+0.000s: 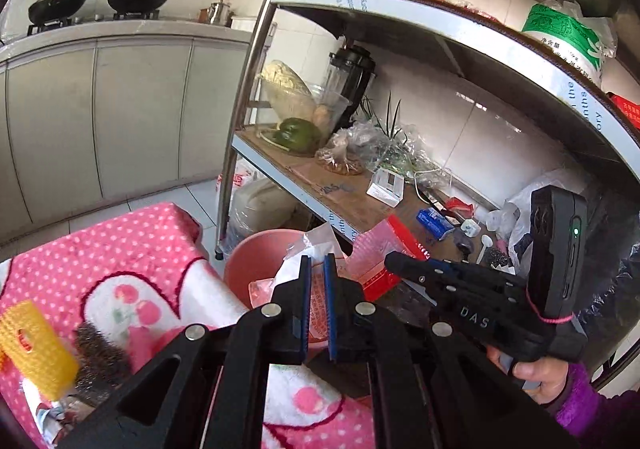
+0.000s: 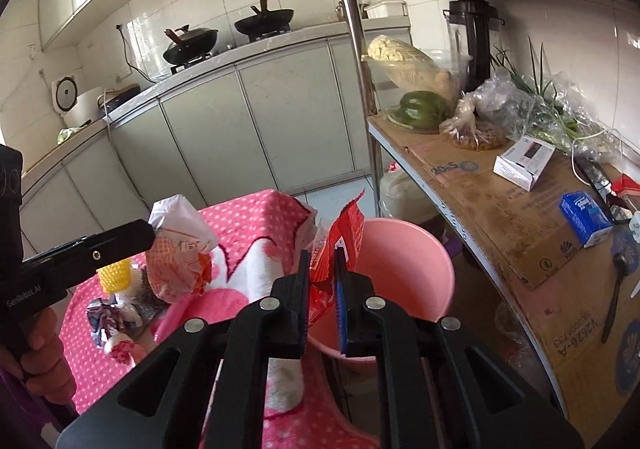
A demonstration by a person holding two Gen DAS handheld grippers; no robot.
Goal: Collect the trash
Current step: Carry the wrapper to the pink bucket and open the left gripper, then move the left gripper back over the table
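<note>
My left gripper is shut on a white and orange crumpled wrapper, held over the edge of the pink basin. The same wrapper shows in the right wrist view, hanging from the left gripper. My right gripper is shut on a red wrapper above the pink basin. In the left wrist view the right gripper holds the red wrapper beside the basin. More trash lies on the pink dotted cloth.
A metal shelf rack stands to the right, with boxes, bagged vegetables, a blender and a spoon. A yellow-handled scrubber lies on the cloth. Grey cabinets with woks on the counter are behind.
</note>
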